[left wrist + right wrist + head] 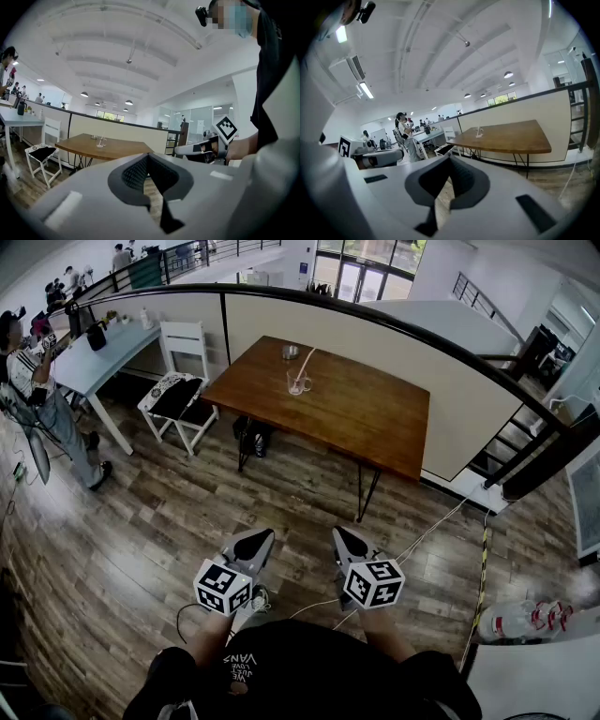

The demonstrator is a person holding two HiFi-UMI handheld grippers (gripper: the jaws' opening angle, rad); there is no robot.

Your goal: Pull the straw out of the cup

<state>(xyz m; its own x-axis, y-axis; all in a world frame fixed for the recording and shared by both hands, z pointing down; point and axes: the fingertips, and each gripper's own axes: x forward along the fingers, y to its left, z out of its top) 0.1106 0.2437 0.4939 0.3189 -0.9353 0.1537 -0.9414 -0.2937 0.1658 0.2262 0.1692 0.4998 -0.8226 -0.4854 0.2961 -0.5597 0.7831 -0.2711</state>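
- The left hand-held gripper (253,542) and right hand-held gripper (349,540) had matt grey plastic shells, dark and ribbed inside the jaws.
- The surface (366,418) well ahead of them was smooth brown wood, faintly glossy.
- The cup (298,383) on it looked clear as glass.
- The floor (141,540) beneath them showed grainy wood planks.

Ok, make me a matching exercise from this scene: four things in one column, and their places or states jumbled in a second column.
Column one:
1. cup
2. straw
3. white chair
4. left gripper

Column two:
A. jaws shut, nothing held
B. standing beside the brown table
C. on top of the brown table
D. leaning in the cup

Pairs: 1-C, 2-D, 3-B, 4-A.
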